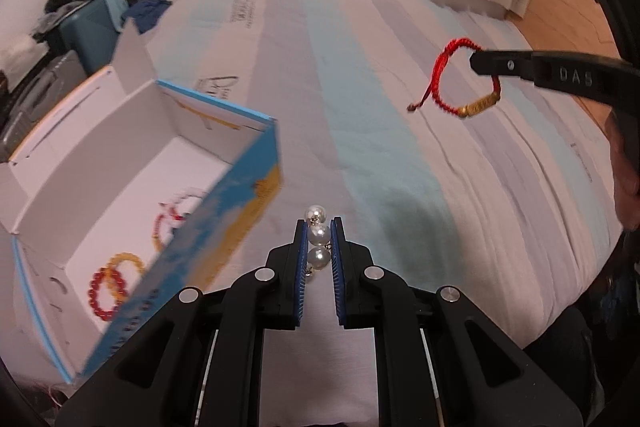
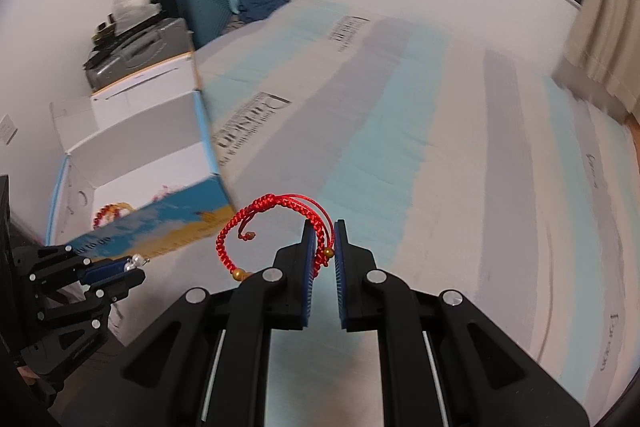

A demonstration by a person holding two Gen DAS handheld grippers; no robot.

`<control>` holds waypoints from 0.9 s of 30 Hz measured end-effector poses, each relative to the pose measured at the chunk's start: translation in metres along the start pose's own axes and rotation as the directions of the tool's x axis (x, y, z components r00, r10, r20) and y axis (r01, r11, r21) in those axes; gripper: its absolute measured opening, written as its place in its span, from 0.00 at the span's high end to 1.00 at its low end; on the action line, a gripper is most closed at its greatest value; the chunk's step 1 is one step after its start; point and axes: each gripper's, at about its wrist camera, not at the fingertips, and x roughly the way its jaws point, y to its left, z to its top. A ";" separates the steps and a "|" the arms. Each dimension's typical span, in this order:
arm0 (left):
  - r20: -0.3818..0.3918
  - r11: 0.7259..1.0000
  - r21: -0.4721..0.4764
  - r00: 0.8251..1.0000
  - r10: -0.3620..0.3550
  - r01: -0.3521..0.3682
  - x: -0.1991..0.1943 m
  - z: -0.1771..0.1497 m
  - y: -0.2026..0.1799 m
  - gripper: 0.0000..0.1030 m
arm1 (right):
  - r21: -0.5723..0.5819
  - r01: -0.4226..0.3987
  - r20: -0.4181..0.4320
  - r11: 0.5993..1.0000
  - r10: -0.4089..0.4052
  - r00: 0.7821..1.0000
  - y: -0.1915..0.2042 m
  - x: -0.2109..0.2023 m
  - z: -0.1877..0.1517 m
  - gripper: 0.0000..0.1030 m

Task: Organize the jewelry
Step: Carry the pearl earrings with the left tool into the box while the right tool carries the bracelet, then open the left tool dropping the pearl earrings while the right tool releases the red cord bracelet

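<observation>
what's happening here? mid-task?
A person holds a gripper in each hand over a striped bed cover. The left gripper is shut on a pearl piece; the right gripper is shut on a red braided bracelet. Both pieces are off the bed. The open box, left of both grippers, already holds a few beaded bracelets.

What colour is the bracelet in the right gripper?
Red braided cord with gold beads, pinched in the right gripper; clearest in the right wrist view.
</observation>
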 end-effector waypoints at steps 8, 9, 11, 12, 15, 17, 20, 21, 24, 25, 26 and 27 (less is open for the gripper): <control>0.039 0.997 -0.060 0.998 0.051 -0.049 -0.031 0.002 0.056 0.90 | -0.070 -0.051 0.007 0.996 0.052 0.999 0.067 0.008 0.023 0.92; 0.040 0.996 -0.068 0.998 0.056 -0.053 -0.034 0.001 0.062 0.90 | -0.077 -0.058 0.006 0.995 0.058 0.998 0.074 0.010 0.025 0.92; 0.041 0.994 -0.087 0.997 0.068 -0.064 -0.039 -0.002 0.077 0.90 | -0.095 -0.070 0.002 0.993 0.071 0.997 0.090 0.014 0.029 0.92; 0.041 0.993 -0.098 0.996 0.074 -0.069 -0.041 -0.004 0.085 0.90 | -0.105 -0.080 -0.002 0.991 0.080 0.997 0.101 0.018 0.032 0.92; 0.039 0.989 -0.124 0.995 0.089 -0.084 -0.046 -0.010 0.104 0.90 | -0.126 -0.096 -0.005 0.987 0.096 0.995 0.122 0.023 0.036 0.92; 0.038 0.986 -0.141 0.995 0.097 -0.091 -0.047 -0.013 0.115 0.90 | -0.142 -0.110 -0.010 0.984 0.110 0.994 0.139 0.029 0.038 0.92; 0.034 0.982 -0.159 0.994 0.105 -0.098 -0.048 -0.018 0.130 0.90 | -0.158 -0.127 -0.020 0.979 0.125 0.992 0.159 0.038 0.041 0.92; 0.033 0.981 -0.167 0.994 0.108 -0.101 -0.048 -0.020 0.136 0.90 | -0.162 -0.131 -0.023 0.978 0.129 0.991 0.164 0.040 0.040 0.92; 0.028 0.978 -0.183 0.993 0.111 -0.104 -0.046 -0.024 0.149 0.90 | -0.176 -0.144 -0.035 0.974 0.140 0.990 0.180 0.051 0.042 0.92; 0.024 0.977 -0.186 0.993 0.113 -0.106 -0.043 -0.026 0.154 0.90 | -0.180 -0.149 -0.039 0.972 0.144 0.989 0.186 0.055 0.043 0.92; 0.021 0.976 -0.191 0.993 0.113 -0.107 -0.041 -0.027 0.156 0.90 | -0.185 -0.154 -0.043 0.971 0.149 0.988 0.191 0.059 0.043 0.92; 0.018 0.974 -0.201 0.994 0.109 -0.104 -0.038 -0.028 0.161 0.90 | -0.190 -0.158 -0.049 0.969 0.151 0.987 0.196 0.063 0.042 0.92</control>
